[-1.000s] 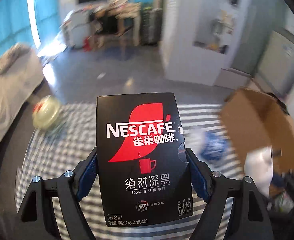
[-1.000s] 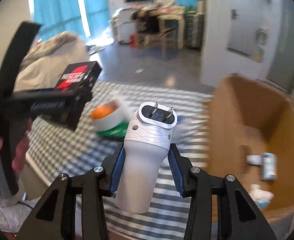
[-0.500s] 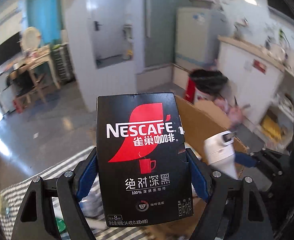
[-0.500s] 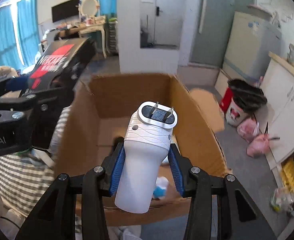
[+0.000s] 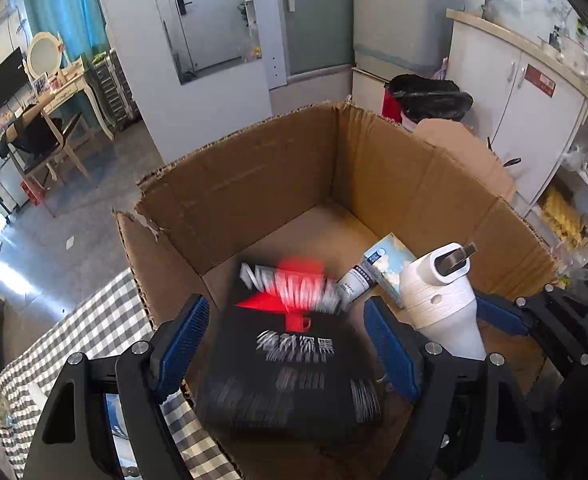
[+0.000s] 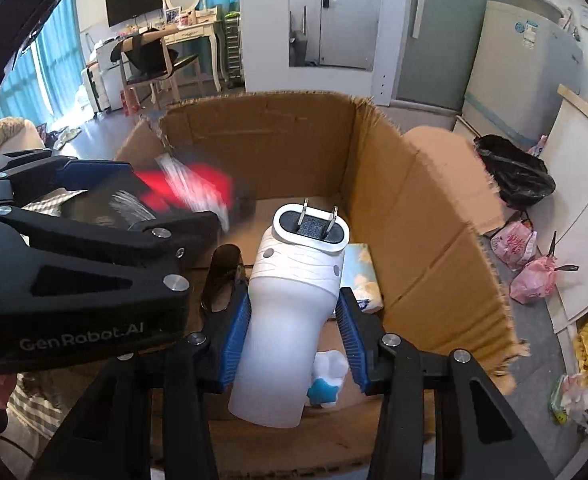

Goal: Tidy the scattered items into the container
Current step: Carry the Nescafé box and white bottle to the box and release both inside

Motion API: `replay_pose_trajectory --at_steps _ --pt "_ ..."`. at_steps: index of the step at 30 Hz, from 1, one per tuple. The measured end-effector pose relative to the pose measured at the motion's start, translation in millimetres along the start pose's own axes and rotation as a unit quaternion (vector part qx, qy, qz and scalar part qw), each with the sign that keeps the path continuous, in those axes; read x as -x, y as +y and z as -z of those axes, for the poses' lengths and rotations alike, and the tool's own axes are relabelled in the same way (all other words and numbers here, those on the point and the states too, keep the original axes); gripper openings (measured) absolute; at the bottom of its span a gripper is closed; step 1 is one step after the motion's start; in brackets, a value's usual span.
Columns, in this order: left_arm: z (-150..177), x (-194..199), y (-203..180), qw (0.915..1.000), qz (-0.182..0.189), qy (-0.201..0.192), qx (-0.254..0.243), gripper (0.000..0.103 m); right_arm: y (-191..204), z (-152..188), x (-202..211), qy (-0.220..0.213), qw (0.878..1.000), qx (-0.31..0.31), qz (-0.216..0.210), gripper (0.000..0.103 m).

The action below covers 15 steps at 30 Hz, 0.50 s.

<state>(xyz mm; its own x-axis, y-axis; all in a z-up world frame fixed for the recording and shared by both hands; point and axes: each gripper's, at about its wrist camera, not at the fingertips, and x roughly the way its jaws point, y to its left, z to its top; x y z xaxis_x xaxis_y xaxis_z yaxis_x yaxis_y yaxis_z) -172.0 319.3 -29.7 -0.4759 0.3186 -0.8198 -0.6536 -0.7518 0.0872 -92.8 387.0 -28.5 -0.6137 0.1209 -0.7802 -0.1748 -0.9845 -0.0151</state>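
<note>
An open cardboard box stands at the end of the checked table; it also shows in the right wrist view. My left gripper is open above the box. The black Nescafé carton is blurred between and below its blue pads, falling free; it shows in the right wrist view too. My right gripper is shut on a white plug-in device over the box; the device also shows in the left wrist view.
Inside the box lie a pale blue tissue pack, a small tube and a white-and-blue item. A checked tablecloth lies left of the box. A black bin and white cabinets stand beyond.
Both grippers swung from the table to over the box. My left gripper opened and the Nescafé carton dropped out of it. My right gripper still holds the white device.
</note>
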Motion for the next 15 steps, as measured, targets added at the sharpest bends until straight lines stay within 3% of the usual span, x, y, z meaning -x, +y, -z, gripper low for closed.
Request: replay_pose_trajectory --at_steps 2,4,7,15 --pt "2 -3 1 1.0 0.0 0.002 -0.001 0.083 0 1 -5 0.002 1.0 0.002 0.005 0.043" --pt "3 -4 0 0.9999 -0.004 0.006 -0.007 0.096 2 2 -4 -0.003 1.0 0.004 0.018 0.045" --pt "6 2 -2 0.9997 -0.014 -0.004 -0.018 0.1 4 0 3 -0.019 0.999 0.003 0.029 0.075" --pt "11 40 11 0.9992 -0.017 -0.037 -0.003 0.1 13 -3 25 -0.045 0.998 0.011 0.029 0.076"
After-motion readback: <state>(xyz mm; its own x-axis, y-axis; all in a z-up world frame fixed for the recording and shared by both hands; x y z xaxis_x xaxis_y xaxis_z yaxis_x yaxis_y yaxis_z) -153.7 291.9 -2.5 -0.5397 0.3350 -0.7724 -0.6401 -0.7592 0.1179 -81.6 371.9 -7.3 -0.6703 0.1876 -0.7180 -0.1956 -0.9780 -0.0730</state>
